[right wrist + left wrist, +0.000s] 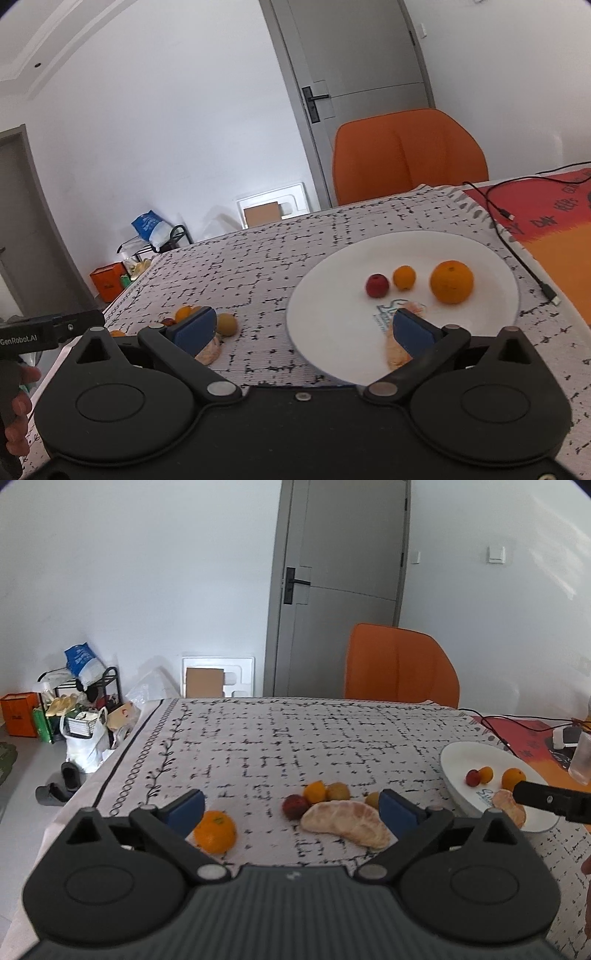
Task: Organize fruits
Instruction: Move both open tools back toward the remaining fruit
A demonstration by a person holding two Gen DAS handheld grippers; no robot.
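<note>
On the patterned desk [332, 738], the left gripper [291, 808] has its fingers spread wide, grasping nothing; a peeled citrus half [347, 821] and an orange [215, 830] lie between them. The right gripper [304, 332], likewise released, hovers at the white plate [332, 314], which holds an orange [451, 282] and two small fruits.

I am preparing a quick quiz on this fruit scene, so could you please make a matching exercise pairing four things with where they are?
Things:
1. peeled citrus half
2. red fruit
3. whole orange
4. chair

Places:
A. behind the table's far edge
B. on the tablecloth, beside the left tool's left finger
C. on the white plate
D. on the tablecloth, in front of the open left tool

Pairs: 1-D, 2-C, 3-B, 4-A
</note>
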